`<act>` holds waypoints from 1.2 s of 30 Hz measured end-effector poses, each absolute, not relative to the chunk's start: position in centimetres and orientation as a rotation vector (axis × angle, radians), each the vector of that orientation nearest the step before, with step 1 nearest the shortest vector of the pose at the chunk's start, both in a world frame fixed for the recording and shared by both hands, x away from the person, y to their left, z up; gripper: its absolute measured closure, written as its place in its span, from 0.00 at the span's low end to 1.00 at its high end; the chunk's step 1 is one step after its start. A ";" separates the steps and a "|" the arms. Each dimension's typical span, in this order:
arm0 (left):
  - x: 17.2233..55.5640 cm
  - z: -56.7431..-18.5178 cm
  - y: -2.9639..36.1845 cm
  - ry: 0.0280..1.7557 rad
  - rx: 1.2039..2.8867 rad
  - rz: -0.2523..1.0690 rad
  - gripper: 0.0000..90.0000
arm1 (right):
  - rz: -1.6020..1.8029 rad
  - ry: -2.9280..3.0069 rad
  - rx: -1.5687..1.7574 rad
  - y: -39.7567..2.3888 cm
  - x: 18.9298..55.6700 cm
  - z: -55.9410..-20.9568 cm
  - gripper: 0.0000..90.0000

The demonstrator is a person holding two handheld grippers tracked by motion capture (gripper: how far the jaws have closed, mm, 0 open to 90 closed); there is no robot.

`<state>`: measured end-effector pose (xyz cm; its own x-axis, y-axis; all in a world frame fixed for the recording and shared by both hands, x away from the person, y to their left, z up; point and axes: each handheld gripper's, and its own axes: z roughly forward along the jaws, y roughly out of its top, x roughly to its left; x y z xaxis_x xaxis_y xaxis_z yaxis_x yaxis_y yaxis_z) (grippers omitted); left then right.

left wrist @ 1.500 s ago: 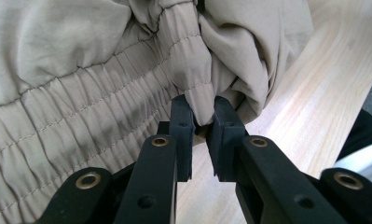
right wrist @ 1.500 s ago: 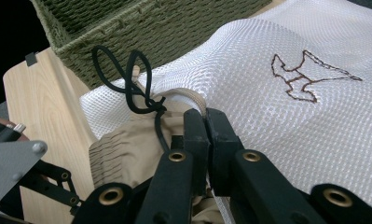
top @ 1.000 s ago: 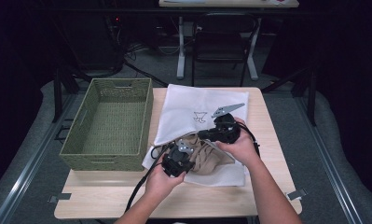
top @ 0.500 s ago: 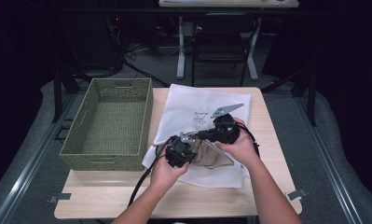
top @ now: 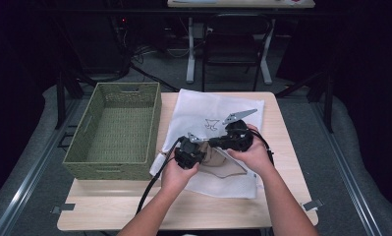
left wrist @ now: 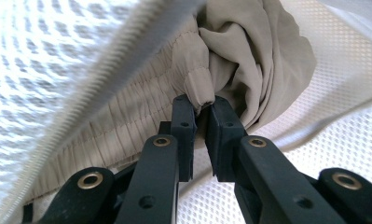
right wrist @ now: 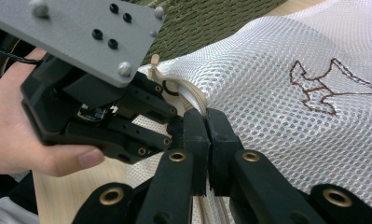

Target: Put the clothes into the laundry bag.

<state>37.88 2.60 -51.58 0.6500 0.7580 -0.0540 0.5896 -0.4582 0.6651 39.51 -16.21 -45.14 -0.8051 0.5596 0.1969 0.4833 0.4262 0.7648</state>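
Note:
A white mesh laundry bag [top: 208, 110] with a small brown drawing [right wrist: 323, 88] lies on the table. A beige garment [top: 225, 164] sits bunched at its opening. My left gripper [top: 199, 153] is shut on a fold of the beige garment's gathered waistband [left wrist: 200, 95], just under the bag's zipper edge [left wrist: 113, 70]. My right gripper [top: 214, 143] is shut on the rim of the mesh bag [right wrist: 204, 112], holding it up a little. In the right gripper view the left gripper [right wrist: 172, 133], with its grey plate, is close at the left, jaws reaching into the opening.
A green woven basket [top: 110, 169] stands empty at the table's left, next to the bag. Bare wooden table [top: 262, 209] runs along the front edge and the right side. Chairs and another table stand beyond the far edge.
My left gripper has moved away from the person and toward the right gripper, carrying the beige garment in under the bag's rim. The right gripper has barely shifted.

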 end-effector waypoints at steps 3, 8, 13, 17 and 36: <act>38.2 -51.8 2.7 1.060 2.189 0.362 0.90 | 1.333 2.574 0.954 -16.3 39.5 -45.2 0.98; 38.6 -52.0 3.0 1.073 2.191 0.393 0.89 | 1.327 2.573 0.958 -16.5 39.7 -45.2 0.98; 38.9 -52.4 3.3 1.096 2.180 0.404 0.88 | 1.318 2.574 0.960 -16.6 39.7 -45.3 0.98; 39.1 -52.4 3.7 1.104 2.186 0.414 0.87 | 1.315 2.573 0.965 -16.6 39.8 -45.4 0.98; 37.2 -51.3 5.0 1.051 2.175 0.367 0.65 | 1.317 2.560 0.986 -17.1 40.0 -45.5 0.98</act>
<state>37.24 4.98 -51.32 0.6335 0.7727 -0.0403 0.5793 -0.4391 0.6868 39.99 -17.10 -45.52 -0.7857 0.5864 0.1969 0.5012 0.4169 0.7583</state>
